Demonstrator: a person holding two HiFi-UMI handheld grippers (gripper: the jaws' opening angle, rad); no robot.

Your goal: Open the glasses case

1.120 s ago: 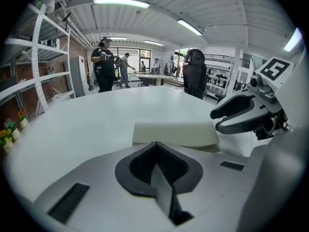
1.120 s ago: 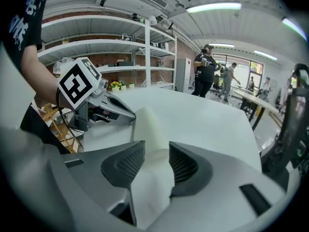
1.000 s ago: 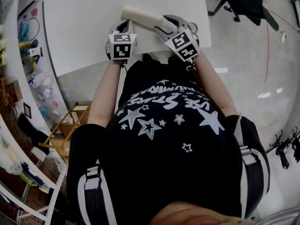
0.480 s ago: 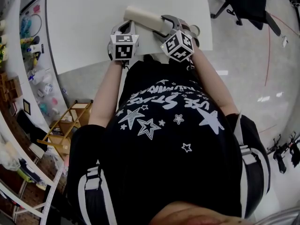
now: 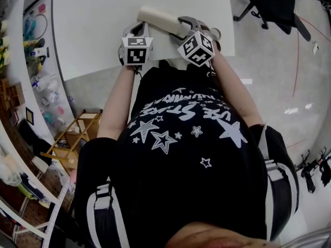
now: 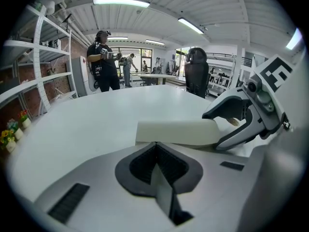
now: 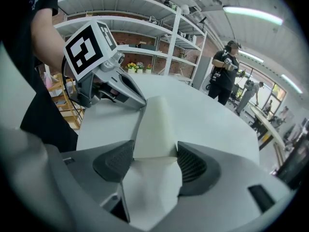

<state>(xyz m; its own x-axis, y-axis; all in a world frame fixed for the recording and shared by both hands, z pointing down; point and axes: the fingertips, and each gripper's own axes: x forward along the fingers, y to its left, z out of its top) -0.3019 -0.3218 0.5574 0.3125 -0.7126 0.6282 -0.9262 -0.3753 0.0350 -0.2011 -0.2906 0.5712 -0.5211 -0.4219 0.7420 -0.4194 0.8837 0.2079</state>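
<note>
Both bare forearms reach out from the body to the near edge of the white table [image 5: 93, 25], each hand gripping its tool so that the jaws slant down and away toward the tabletop. The left gripper [image 5: 140, 29] comes in straight, its marker cube facing up; the right gripper [image 5: 182, 27] angles inward from the right, its cube rolled onto a corner. The cream-coloured glasses case [image 5: 160, 19] lies closed on the table near that edge, slanting from upper left to lower right between the two tools. In the left gripper view the left gripper [image 6: 155, 145] has its jaws clenched together with nothing between them, the tips just short of the case's long side [image 6: 183, 132]. In the right gripper view the right gripper [image 7: 154, 159] has the case's end [image 7: 154, 124] between its jaws, which have just been closing a little, and both dark pads [image 7: 116, 162] sit against its sides. The cubes bear only black-and-white square patterns. The black T-shirt [image 5: 181, 138] carries white stars and white lettering that is upside down here and too distorted to read.
</note>
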